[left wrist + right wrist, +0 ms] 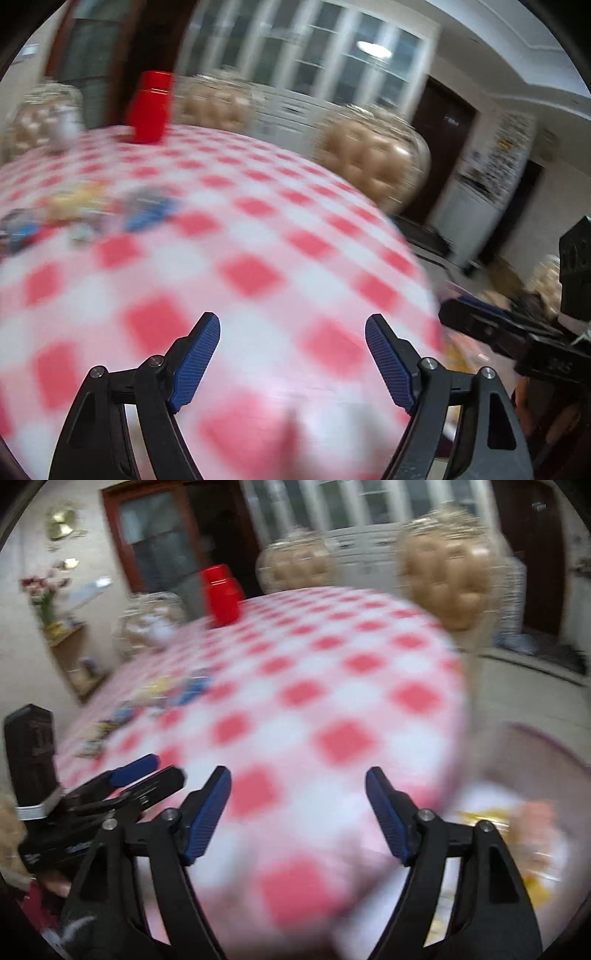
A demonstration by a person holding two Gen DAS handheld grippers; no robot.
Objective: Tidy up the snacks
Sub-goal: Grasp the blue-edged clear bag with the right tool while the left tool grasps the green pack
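Observation:
Both views are motion-blurred. Several small snack packets [92, 212] in yellow and blue wrappers lie on the left part of a round table with a red-and-white checked cloth [258, 229]; they also show in the right wrist view [166, 694]. My left gripper [291, 354] is open and empty above the near part of the table. My right gripper [297, 812] is open and empty above the table's near edge. The left gripper also shows at the lower left of the right wrist view [147, 775]. A bowl-like container [517, 812] with yellowish contents sits at the right, off the table.
A red canister [149, 107] stands at the table's far side, a pale jar-like object [61, 125] to its left. Tufted beige chairs [373, 158] surround the table. Cabinets, a dark door and a side shelf with flowers [40, 590] line the walls.

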